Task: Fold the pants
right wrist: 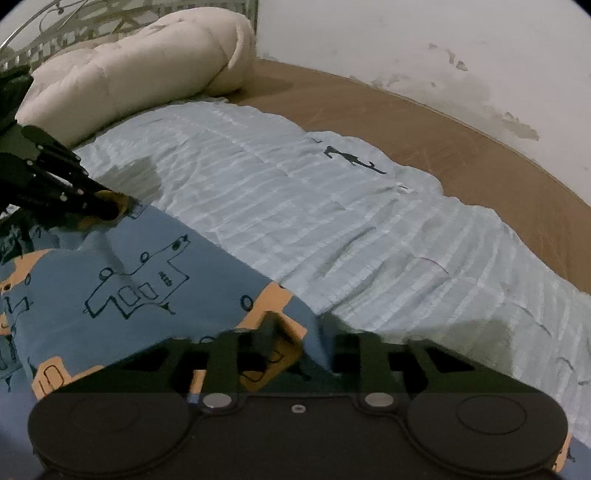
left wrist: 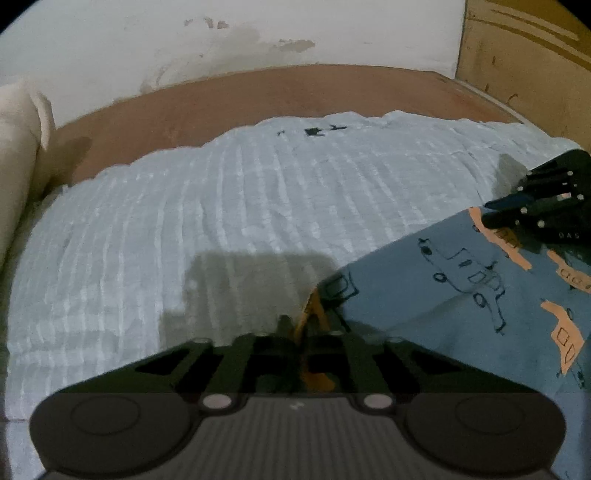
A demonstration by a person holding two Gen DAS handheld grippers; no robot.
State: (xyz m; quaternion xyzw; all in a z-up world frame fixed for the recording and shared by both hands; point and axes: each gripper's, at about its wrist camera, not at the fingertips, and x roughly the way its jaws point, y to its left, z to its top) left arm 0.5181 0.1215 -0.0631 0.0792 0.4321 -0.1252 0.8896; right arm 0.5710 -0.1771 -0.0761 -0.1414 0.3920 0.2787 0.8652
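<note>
Pants [left wrist: 461,295], blue with orange patches and dark line drawings of vehicles, are caught at one edge by both tongs, and the step in hand looks like the first fold: the grip has been taken, the carry-over has not begun. The left tongs [left wrist: 306,328] are shut on a corner of the cloth, where an orange strip bunches up between the fingers; in the right wrist view the same tongs [right wrist: 110,206] bite an orange-trimmed corner at the far left. The right tongs [right wrist: 284,332] are closed on the other corner of that edge, a blue and orange fold pinched between them, and they show in the left wrist view [left wrist: 517,218] at the far right. Between the two grips the edge runs fairly straight, so the cloth seems evenly held. Next, I judge, both hands must lift together and carry this edge across to meet the opposite end, keeping it taut so that no slack sags in the middle. The pants lie on a pale blue ribbed blanket [left wrist: 240,206] spread on a bed, toward its near side. Beyond the blanket a bare brown board [left wrist: 295,88] runs to a stained white wall [left wrist: 240,33]. A cream pillow [right wrist: 140,62] sits at the bed's far left corner, well apart from the cloth. Nothing lies in the path of the fold.
</note>
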